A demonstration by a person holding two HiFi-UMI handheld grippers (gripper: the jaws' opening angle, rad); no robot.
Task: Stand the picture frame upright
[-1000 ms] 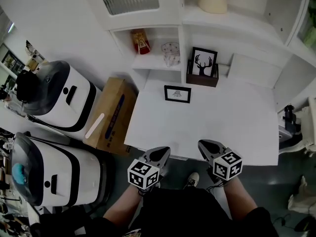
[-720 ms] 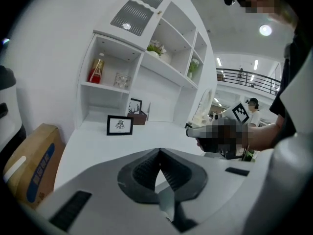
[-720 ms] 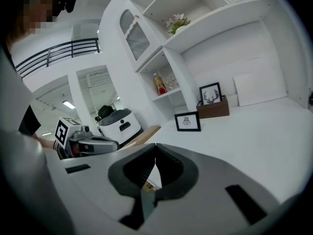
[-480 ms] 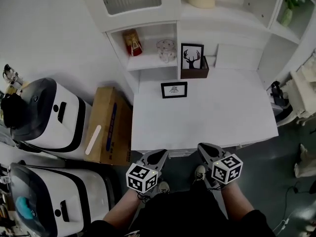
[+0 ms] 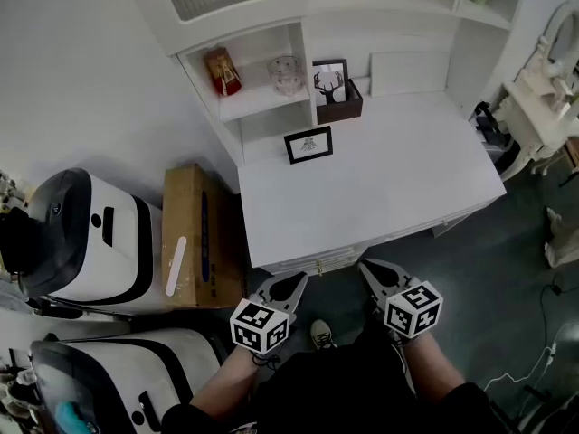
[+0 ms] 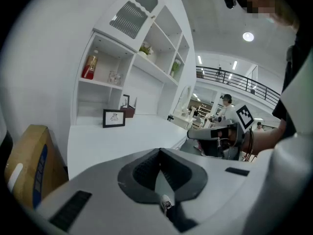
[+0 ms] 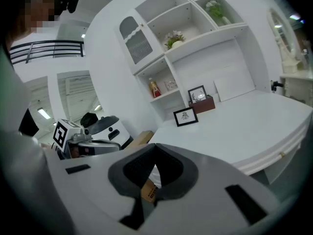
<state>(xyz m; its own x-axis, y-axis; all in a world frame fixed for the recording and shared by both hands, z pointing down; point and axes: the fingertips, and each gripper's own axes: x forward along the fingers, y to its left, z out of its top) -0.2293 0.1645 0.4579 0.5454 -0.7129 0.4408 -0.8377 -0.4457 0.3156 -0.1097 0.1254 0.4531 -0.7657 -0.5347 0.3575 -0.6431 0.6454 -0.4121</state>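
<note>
A small black picture frame (image 5: 308, 145) with a white print stands on the white desk (image 5: 389, 183), near its back left corner; in the left gripper view the picture frame (image 6: 113, 118) looks upright, as does the picture frame (image 7: 185, 116) in the right gripper view. My left gripper (image 5: 288, 286) and right gripper (image 5: 375, 272) hang side by side in front of the desk's near edge, well short of the frame. Both are shut with nothing between the jaws.
A deer picture (image 5: 331, 84) stands in a brown box (image 5: 342, 112) behind the frame. The shelf holds a red item (image 5: 220, 70) and a glass jar (image 5: 285, 75). A cardboard box (image 5: 192, 238) and white machines (image 5: 86, 238) sit left of the desk.
The desk has slid up and away in the head view and turned, so I stand farther back from it. Both grippers keep their place and stay shut.
</note>
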